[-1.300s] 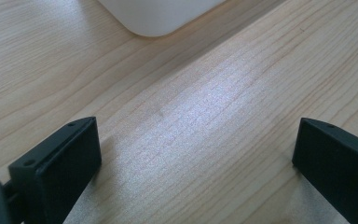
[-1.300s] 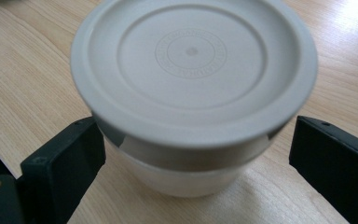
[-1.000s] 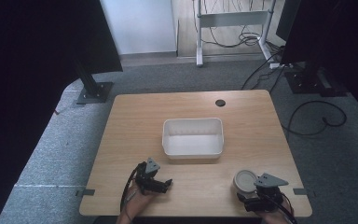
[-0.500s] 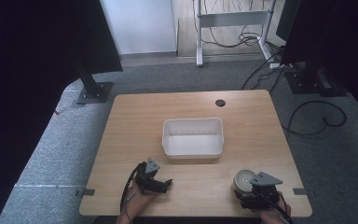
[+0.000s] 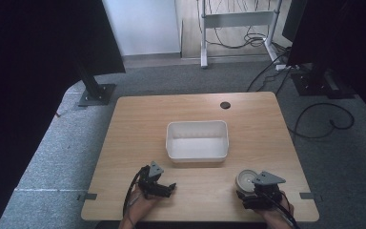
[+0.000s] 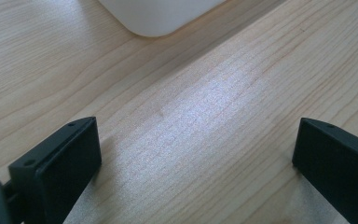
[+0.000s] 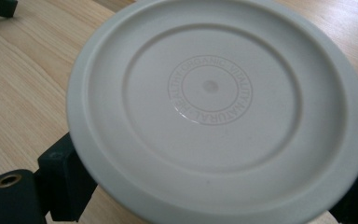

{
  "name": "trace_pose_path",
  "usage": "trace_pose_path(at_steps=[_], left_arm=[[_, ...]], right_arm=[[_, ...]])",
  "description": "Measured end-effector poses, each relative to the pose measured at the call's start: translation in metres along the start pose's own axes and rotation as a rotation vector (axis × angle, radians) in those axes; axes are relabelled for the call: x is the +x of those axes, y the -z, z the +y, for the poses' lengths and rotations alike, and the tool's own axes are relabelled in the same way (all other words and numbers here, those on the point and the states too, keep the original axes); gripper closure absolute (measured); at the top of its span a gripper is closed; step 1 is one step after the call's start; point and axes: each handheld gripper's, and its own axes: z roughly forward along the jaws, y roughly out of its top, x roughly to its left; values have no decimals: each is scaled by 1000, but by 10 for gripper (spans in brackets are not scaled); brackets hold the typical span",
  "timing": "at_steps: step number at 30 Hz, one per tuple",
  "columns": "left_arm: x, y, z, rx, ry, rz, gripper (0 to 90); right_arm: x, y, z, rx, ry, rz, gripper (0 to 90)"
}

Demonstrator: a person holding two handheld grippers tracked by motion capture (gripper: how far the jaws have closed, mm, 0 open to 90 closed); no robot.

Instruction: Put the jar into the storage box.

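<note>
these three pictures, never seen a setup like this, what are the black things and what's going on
A person sits at a wooden table with a hand-held gripping tool in each hand. There is no robot arm.

The wide picture comes from a camera above, looking down. The left tool is at the bottom left, the right tool at the bottom right. A white bin stands mid-table and looks empty.

The other two pictures come from small cameras that ride on the tools. The black blocks at the bottom are each tool's own jaws. The left tool's jaws stand wide apart over bare wood. The right tool's jaws sit on either side of a round grey lid with embossed lettering, apparently gripping it.
</note>
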Motion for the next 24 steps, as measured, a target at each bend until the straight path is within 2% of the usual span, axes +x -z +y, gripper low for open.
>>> trace_pose_path(at_steps=[16, 24], left_arm=[[0, 0, 0, 0, 0, 0, 8], [0, 0, 0, 0, -1, 0, 7]], right_arm=[[0, -11, 16, -11, -8, 30, 90], [5, -18, 29, -18, 4, 47, 90]])
